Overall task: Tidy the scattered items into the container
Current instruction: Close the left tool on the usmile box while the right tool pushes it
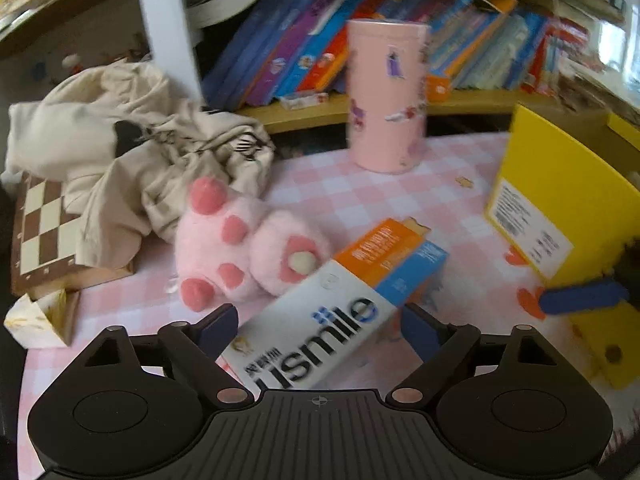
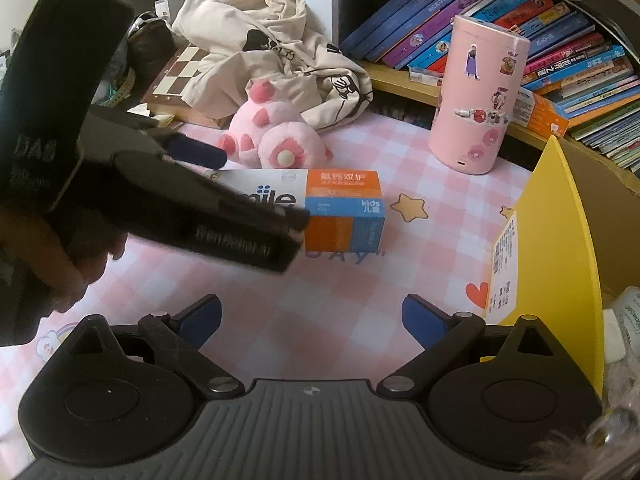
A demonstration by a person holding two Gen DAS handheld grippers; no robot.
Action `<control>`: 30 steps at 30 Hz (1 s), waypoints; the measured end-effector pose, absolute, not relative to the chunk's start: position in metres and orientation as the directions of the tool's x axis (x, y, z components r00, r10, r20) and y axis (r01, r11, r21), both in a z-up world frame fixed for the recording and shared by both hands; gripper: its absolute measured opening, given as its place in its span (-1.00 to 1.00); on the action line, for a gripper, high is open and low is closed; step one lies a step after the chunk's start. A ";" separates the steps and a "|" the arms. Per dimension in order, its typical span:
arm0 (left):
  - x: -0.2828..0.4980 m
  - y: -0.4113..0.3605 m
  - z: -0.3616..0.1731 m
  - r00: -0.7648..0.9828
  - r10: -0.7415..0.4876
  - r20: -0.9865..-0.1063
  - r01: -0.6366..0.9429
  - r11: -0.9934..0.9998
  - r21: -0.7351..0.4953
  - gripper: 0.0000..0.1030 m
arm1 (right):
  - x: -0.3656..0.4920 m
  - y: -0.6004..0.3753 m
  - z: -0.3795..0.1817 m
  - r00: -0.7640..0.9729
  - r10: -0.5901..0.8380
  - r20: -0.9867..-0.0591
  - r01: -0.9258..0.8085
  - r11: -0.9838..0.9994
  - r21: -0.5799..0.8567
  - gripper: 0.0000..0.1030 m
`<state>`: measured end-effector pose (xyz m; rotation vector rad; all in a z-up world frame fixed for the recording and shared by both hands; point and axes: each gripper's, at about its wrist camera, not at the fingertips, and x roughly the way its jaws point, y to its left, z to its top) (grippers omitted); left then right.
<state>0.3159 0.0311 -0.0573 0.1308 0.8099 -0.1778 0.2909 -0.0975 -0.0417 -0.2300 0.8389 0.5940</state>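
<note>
Right now, in the left wrist view, the left claw (image 1: 316, 330) stands open around the toothpaste box (image 1: 344, 304). The box lies on the bench (image 1: 360, 196) with its white end between the two blue pads and its orange and blue end pointing away, up and to the right. Its long axis thus runs slantwise to the claw. The pads look close to the box's sides but not pressed on them, though blur makes that hard to judge. The pink plush toy (image 1: 248, 248) sits just left of the box, the yellow container (image 1: 568, 200) to its right.

From the right wrist view, the right claw (image 2: 312, 316) is open and empty, well short of the box (image 2: 344, 208). The left claw's body hides the box's white end. The container wall (image 2: 560, 232) stands right of the box, its inside mostly cut off.
</note>
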 end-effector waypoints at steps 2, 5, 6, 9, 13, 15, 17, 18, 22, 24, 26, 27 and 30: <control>0.310 0.028 -0.052 0.648 -0.175 -0.741 0.253 0.967 -0.006 0.47 | 0.291 -0.098 -0.042 0.519 0.402 -0.754 -0.574 0.818 0.041 0.90; 0.306 0.019 -0.049 0.621 -0.221 -0.752 0.322 0.947 -0.013 0.42 | 0.292 -0.099 -0.044 0.514 0.399 -0.759 -0.570 0.821 0.046 0.90; 0.306 0.016 -0.050 0.624 -0.206 -0.754 0.330 0.944 0.015 0.42 | 0.292 -0.098 -0.044 0.512 0.397 -0.761 -0.569 0.821 0.046 0.90; 0.313 0.014 -0.051 0.657 -0.151 -0.739 0.308 0.948 0.080 0.42 | 0.291 -0.098 -0.043 0.514 0.398 -0.760 -0.572 0.819 0.042 0.90; 0.327 0.021 -0.056 0.661 -0.117 -0.741 0.294 0.949 0.112 0.45 | 0.290 -0.099 -0.042 0.518 0.395 -0.759 -0.570 0.821 0.039 0.90; 0.332 0.025 -0.062 0.667 -0.099 -0.738 0.298 0.944 0.143 0.60 | 0.290 -0.100 -0.043 0.515 0.393 -0.762 -0.565 0.824 0.043 0.90; 0.334 0.028 -0.067 0.663 -0.110 -0.740 0.305 0.943 0.134 0.60 | 0.290 -0.100 -0.044 0.510 0.394 -0.765 -0.565 0.824 0.048 0.90; 0.334 0.029 -0.068 0.667 -0.115 -0.736 0.304 0.944 0.129 0.59 | 0.290 -0.100 -0.043 0.506 0.398 -0.765 -0.567 0.822 0.052 0.90; 0.330 0.028 -0.063 0.643 -0.145 -0.752 0.311 0.947 0.084 0.42 | 0.288 -0.097 -0.042 0.506 0.408 -0.760 -0.579 0.814 0.051 0.90; 0.329 0.029 -0.059 0.616 -0.203 -0.761 0.331 0.943 0.016 0.37 | 0.288 -0.096 -0.042 0.506 0.406 -0.761 -0.577 0.815 0.051 0.90; 0.330 0.028 -0.057 0.603 -0.227 -0.765 0.342 0.940 -0.009 0.38 | 0.288 -0.097 -0.043 0.505 0.402 -0.764 -0.572 0.819 0.052 0.90; 0.330 0.026 -0.059 0.610 -0.207 -0.765 0.339 0.941 0.016 0.44 | 0.288 -0.097 -0.043 0.504 0.399 -0.766 -0.570 0.820 0.053 0.90; 0.337 0.018 -0.069 0.593 -0.194 -0.781 0.339 0.940 0.025 0.44 | 0.287 -0.097 -0.042 0.507 0.395 -0.766 -0.571 0.820 0.045 0.90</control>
